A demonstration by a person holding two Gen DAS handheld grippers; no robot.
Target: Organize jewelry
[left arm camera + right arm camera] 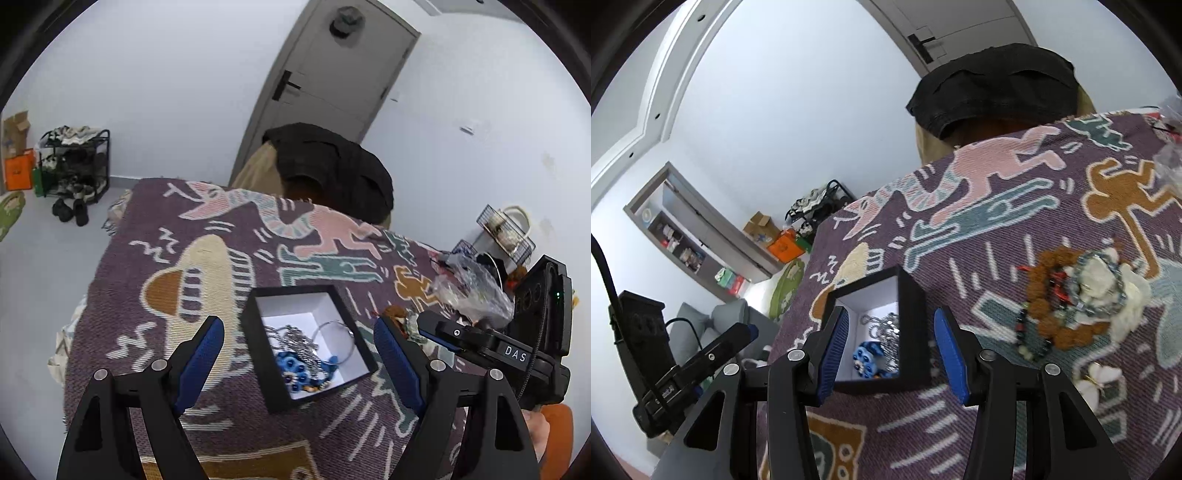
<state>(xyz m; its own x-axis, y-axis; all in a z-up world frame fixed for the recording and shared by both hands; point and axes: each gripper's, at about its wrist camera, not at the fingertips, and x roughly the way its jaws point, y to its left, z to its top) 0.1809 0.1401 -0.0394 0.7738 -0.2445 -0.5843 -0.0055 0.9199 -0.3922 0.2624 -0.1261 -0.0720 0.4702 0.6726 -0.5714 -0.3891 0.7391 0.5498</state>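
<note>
A black jewelry box (255,343) with a white inside sits on the patterned purple cloth. It holds a silver chain (295,339), a thin hoop (332,341) and a blue beaded piece (295,373). My left gripper (299,354) is open and empty, hovering over the box with one finger on each side. My right gripper (890,347) is open and empty, with the box's right wall (914,325) between its fingers. A pile of loose bracelets (1067,302) lies on the cloth right of the box.
The cloth (155,236) covers a table. A clear plastic bag (469,284) and a wire basket (506,229) sit at its far right. A chair with a dark jacket (332,166) stands behind. A shoe rack (74,162) stands by the wall.
</note>
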